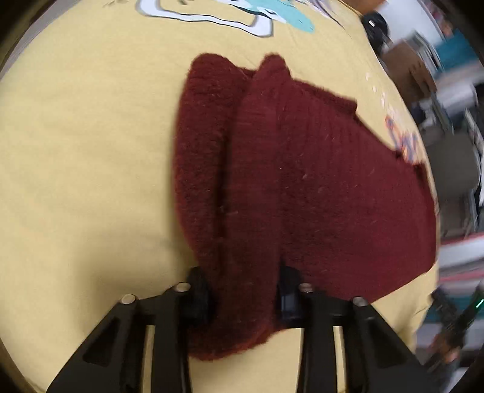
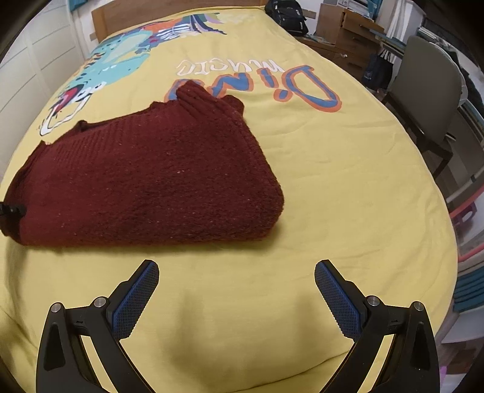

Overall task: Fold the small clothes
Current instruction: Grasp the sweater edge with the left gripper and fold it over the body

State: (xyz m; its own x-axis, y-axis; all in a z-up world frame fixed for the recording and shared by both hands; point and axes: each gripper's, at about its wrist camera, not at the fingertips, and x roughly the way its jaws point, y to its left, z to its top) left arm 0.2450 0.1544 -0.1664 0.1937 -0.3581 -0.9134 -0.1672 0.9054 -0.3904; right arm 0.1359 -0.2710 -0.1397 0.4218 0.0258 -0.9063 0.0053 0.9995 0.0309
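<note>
A dark red knit sweater point(image 1: 302, 181) lies folded on the yellow bedspread point(image 1: 75, 151). My left gripper point(image 1: 243, 282) is shut on a thick fold at the sweater's near edge, with cloth bunched between its black fingers point(image 1: 198, 290). In the right wrist view the same sweater point(image 2: 145, 181) sits left of centre, and a black fingertip point(image 2: 12, 210) of the left gripper shows at its left end. My right gripper point(image 2: 236, 269) hovers over bare bedspread in front of the sweater. It is open and its blue pads point(image 2: 136, 299) hold nothing.
The bedspread point(image 2: 332, 181) carries a dinosaur print and large lettering point(image 2: 257, 81) behind the sweater. A wooden headboard point(image 2: 121, 18) and a black backpack point(image 2: 287, 15) are at the far end. A grey chair point(image 2: 429, 90) and shelves stand along the bed's right side.
</note>
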